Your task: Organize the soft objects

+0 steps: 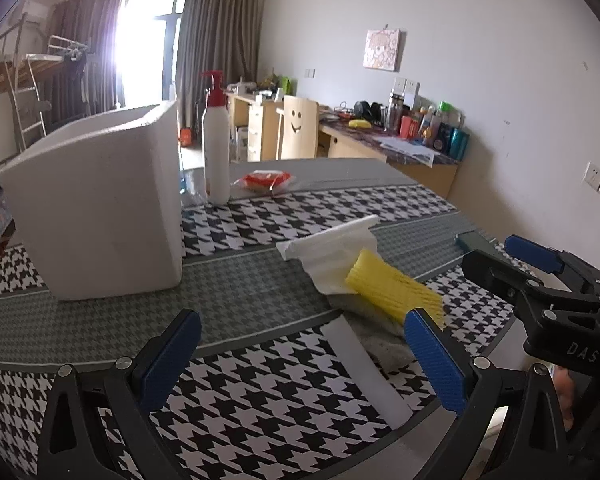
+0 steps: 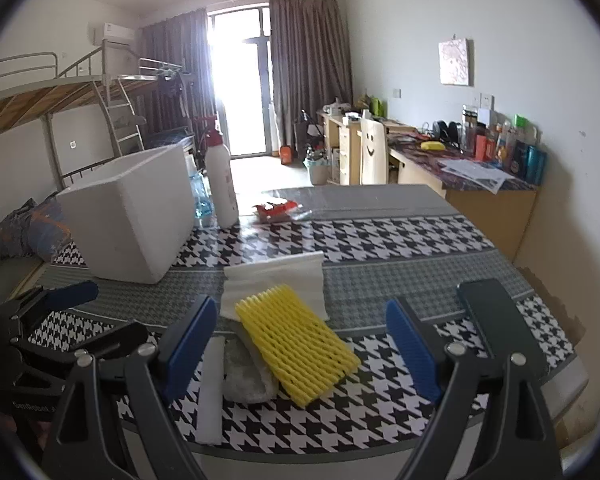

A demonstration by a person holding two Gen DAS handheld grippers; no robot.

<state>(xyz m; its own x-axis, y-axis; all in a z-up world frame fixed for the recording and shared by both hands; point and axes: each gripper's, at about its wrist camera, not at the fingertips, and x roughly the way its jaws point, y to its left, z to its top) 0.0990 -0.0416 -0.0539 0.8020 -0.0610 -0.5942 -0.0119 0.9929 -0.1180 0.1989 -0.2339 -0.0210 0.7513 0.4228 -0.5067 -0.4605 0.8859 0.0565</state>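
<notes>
The left hand-held gripper point(image 1: 300, 360) hangs just above the near edge of the tabletop point(image 1: 260, 292), its blue-padded jaws spread wide apart with nothing between them. The right hand-held gripper point(image 2: 300, 356) is likewise held low over the near edge, jaws apart and empty; in the left wrist view it shows at the right point(image 1: 512, 260), also apart.

The soft things lie in a small heap just ahead of both. A yellow foam net sleeve point(image 2: 296, 344) lies on top, tilted, directly ahead of the right hand-held gripper and between the lines of its two fingers. Under its far end lies a white foam sheet point(image 2: 276, 280), spread flat on the grey band of the houndstooth cloth. Under its near end sits a grey sponge-like pad point(image 2: 244, 376), touching the sleeve. Just left of that pad lies a narrow white foam strip point(image 2: 211, 388), running toward the tabletop's near edge; in the left wrist view this strip point(image 1: 364, 368) lies between the left hand-held gripper's fingers, nearer the right one.

Farther ahead and to the left stands a white foam box point(image 2: 132, 216), open at the top, well apart from the heap. Beyond it stand a white pump bottle point(image 2: 222, 184) and a red packet point(image 2: 276, 210). A dark phone point(image 2: 496, 312) lies flat just beyond the right hand-held gripper's right finger.
</notes>
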